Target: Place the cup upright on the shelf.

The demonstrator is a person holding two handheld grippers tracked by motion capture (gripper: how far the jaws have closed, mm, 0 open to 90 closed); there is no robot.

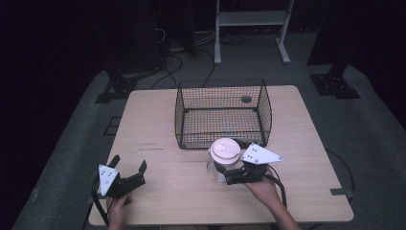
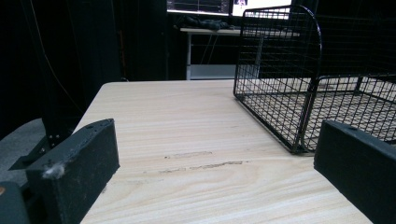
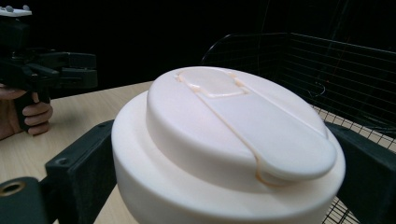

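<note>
High view, table: a pale wooden table (image 1: 163, 124) stands on a grey floor, with dark surroundings behind it.
High view, basket: a black wire basket (image 1: 223, 114) sits at the middle of the far half of the table, open at the top.
High view, jar: a clear jar (image 1: 223, 161) with a cream lid (image 1: 225, 149) stands upright just in front of the basket's near wall, slightly right of the table's centre.
High view, right gripper: the right gripper (image 1: 221, 173) comes in from the right, its jaws on either side of the jar below the lid, clamped on it; a hand (image 1: 263, 189) holds the handle.
High view, left gripper: the left gripper (image 1: 128, 166) rests near the table's front left corner, well apart from the jar, jaws spread wide with nothing between them.

Left gripper view, jaws: the two black jaws stand far apart over bare tabletop.
Left gripper view, basket: the wire basket stands ahead and to the right on the table, its rounded corner nearest.

Right gripper view, jar: the cream lid fills the space between the two black jaws, which press against its sides; a flip tab runs across the top.
Right gripper view, surroundings: the basket's mesh is just behind and to the right; the left gripper and its hand (image 3: 28, 114) show far off at the left.
</note>
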